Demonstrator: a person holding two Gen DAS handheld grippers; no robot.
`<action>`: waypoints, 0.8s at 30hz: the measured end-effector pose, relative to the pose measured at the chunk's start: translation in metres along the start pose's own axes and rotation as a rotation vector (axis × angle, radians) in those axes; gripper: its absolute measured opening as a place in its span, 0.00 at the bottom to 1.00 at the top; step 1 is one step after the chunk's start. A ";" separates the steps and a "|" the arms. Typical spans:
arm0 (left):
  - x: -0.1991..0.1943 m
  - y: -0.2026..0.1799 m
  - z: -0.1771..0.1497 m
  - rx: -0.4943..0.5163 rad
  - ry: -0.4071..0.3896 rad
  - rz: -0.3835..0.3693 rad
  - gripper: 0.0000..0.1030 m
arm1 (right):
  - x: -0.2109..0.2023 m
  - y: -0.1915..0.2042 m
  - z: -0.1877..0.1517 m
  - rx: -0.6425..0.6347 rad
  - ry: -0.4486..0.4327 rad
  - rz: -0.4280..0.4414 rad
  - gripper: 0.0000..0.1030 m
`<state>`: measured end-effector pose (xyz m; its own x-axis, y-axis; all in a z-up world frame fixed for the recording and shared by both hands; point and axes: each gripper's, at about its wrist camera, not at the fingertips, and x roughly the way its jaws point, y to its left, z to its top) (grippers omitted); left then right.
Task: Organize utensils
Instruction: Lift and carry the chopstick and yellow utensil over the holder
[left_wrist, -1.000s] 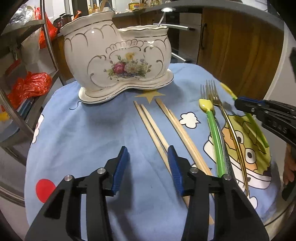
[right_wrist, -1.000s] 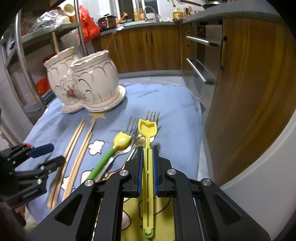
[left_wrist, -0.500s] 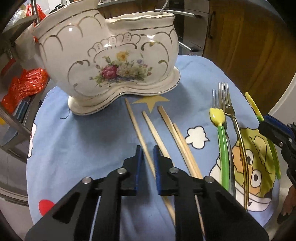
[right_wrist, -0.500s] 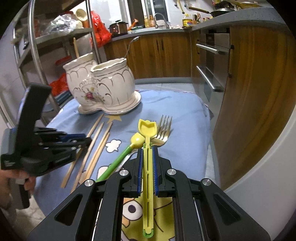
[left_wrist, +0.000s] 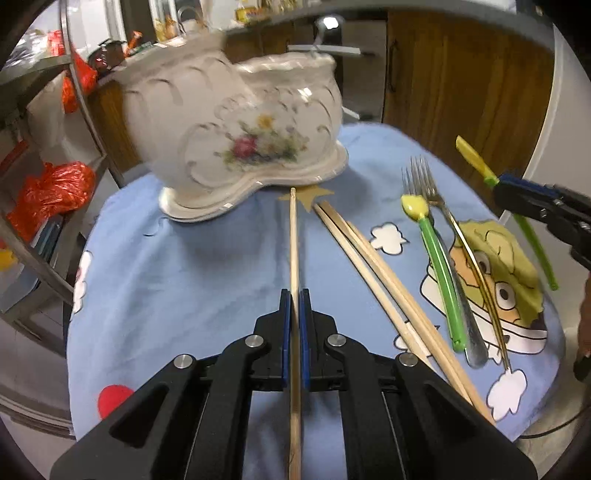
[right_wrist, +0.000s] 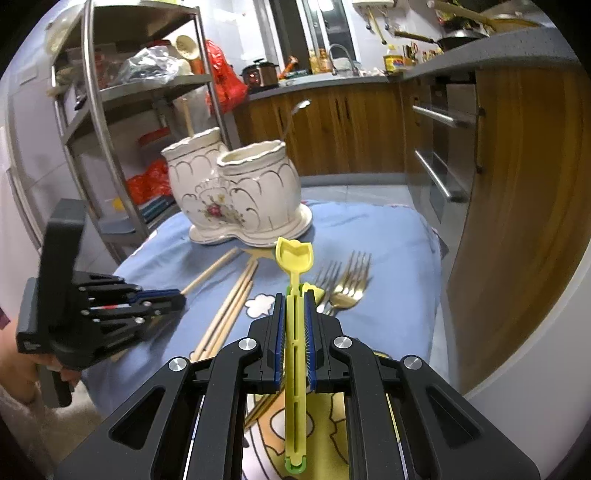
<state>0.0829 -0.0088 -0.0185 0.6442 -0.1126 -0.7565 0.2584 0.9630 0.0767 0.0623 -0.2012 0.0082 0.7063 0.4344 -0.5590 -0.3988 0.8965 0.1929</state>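
My left gripper (left_wrist: 294, 295) is shut on a wooden chopstick (left_wrist: 293, 236) and holds it above the blue cloth, pointing at the white floral ceramic holder (left_wrist: 236, 140). My right gripper (right_wrist: 294, 299) is shut on a yellow-green plastic utensil (right_wrist: 294, 258), raised over the cloth, right of the forks. Three more chopsticks (left_wrist: 373, 266), a green-handled utensil (left_wrist: 436, 258), a steel fork and a gold fork (left_wrist: 424, 177) lie on the cloth. The holder (right_wrist: 236, 192) has two cups; the right cup holds a spoon (right_wrist: 295, 110).
The round table has a blue cartoon cloth (left_wrist: 177, 280). A metal shelf rack (right_wrist: 103, 110) with red bags stands left of it. Wooden kitchen cabinets (right_wrist: 517, 184) and an oven handle are to the right and behind.
My left gripper closed on one chopstick and lifted it off the cloth. My right gripper rose a little with the yellow-green utensil.
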 end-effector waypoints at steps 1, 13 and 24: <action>-0.008 0.005 -0.002 -0.010 -0.037 -0.022 0.04 | -0.002 0.001 0.001 -0.003 -0.015 0.000 0.10; -0.075 0.039 0.007 -0.013 -0.399 -0.046 0.04 | -0.011 0.028 0.025 -0.016 -0.155 0.059 0.10; -0.093 0.090 0.083 -0.097 -0.582 -0.067 0.04 | 0.019 0.034 0.102 0.012 -0.279 0.103 0.10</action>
<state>0.1065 0.0684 0.1126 0.9247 -0.2636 -0.2746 0.2632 0.9639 -0.0392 0.1216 -0.1536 0.0870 0.7969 0.5285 -0.2927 -0.4708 0.8469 0.2473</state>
